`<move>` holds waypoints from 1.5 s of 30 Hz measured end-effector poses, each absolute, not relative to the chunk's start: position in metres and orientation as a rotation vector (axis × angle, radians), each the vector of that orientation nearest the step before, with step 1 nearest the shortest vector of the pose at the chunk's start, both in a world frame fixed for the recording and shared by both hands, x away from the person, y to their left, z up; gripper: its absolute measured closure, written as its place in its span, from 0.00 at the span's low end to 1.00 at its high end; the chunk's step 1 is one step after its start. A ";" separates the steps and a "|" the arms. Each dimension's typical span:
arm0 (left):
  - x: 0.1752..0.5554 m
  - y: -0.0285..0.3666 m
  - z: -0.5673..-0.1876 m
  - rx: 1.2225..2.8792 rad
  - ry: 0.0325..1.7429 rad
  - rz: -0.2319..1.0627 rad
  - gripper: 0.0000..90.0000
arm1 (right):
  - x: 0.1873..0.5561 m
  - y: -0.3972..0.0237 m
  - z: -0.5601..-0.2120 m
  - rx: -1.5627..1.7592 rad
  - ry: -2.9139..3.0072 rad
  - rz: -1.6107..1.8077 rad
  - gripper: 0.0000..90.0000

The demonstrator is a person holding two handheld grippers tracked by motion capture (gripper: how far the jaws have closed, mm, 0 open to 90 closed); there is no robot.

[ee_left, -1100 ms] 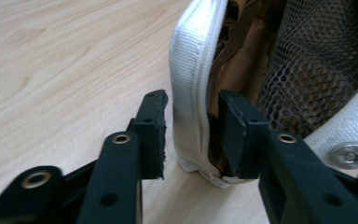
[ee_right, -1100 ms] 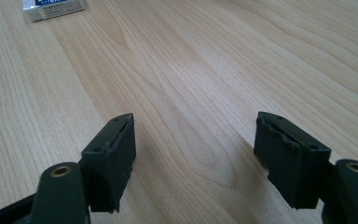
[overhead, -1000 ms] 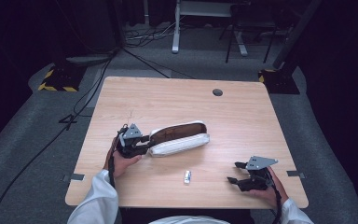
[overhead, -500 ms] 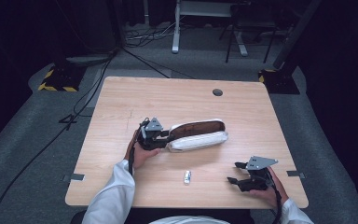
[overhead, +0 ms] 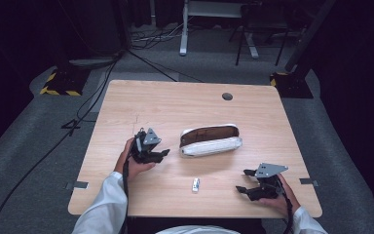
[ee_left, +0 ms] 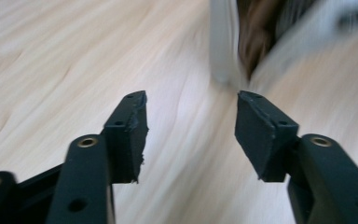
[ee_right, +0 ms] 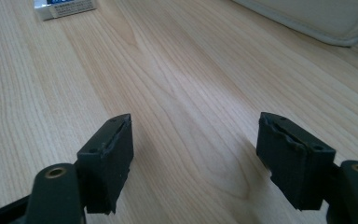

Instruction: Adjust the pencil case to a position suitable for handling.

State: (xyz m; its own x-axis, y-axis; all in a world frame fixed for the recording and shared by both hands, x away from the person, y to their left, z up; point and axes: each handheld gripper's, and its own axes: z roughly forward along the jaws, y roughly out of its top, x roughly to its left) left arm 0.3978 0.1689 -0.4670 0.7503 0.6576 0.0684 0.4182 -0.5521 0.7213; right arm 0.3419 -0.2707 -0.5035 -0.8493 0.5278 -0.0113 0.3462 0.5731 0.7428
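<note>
Lying near the middle of a pale wooden tabletop (overhead: pixel 126 107), an unzipped white pouch (overhead: pixel 209 141) with a brown lining serves as the landmark between two hand-held tongs.

The left tongs (overhead: pixel 161 154) sit just beside the pouch's left end, apart from it, jaws spread with nothing between them; in the left gripper view (ee_left: pixel 191 126) the pouch's end (ee_left: pixel 242 42) shows blurred beyond the tips. The right tongs (overhead: pixel 243 181) rest well to the pouch's lower right, near the tabletop's front edge, jaws likewise spread and empty (ee_right: pixel 193 140). A small white object (overhead: pixel 195 184) lies below the pouch, between the two hands.
</note>
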 end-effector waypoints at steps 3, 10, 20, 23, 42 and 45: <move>0.382 0.184 -0.472 2.260 0.848 0.429 0.37 | 0.342 -0.268 -0.503 0.719 2.584 1.137 0.31; 0.354 0.204 -0.487 2.252 0.907 0.372 0.28 | 0.341 -0.251 -0.501 0.697 2.612 1.186 0.32; 0.336 0.210 -0.501 2.242 0.968 0.365 0.18 | 0.345 -0.180 -0.496 0.505 2.704 1.220 0.31; 0.335 0.209 -0.503 2.224 0.969 0.361 0.18 | 0.347 -0.161 -0.497 0.449 2.722 1.197 0.31; 0.338 0.208 -0.505 2.221 0.934 0.345 0.17 | 0.345 -0.126 -0.502 0.369 2.750 1.214 0.46; 0.338 0.208 -0.505 2.222 0.933 0.345 0.17 | 0.345 -0.127 -0.502 0.367 2.743 1.221 0.52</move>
State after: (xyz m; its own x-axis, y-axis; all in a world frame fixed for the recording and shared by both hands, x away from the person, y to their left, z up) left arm 0.3384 0.2076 -0.5046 0.7061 0.7078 -0.0214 0.5236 -0.5015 0.6887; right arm 0.3445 -0.1268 -0.5020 -0.9638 0.2665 -0.0080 0.1724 0.6457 0.7439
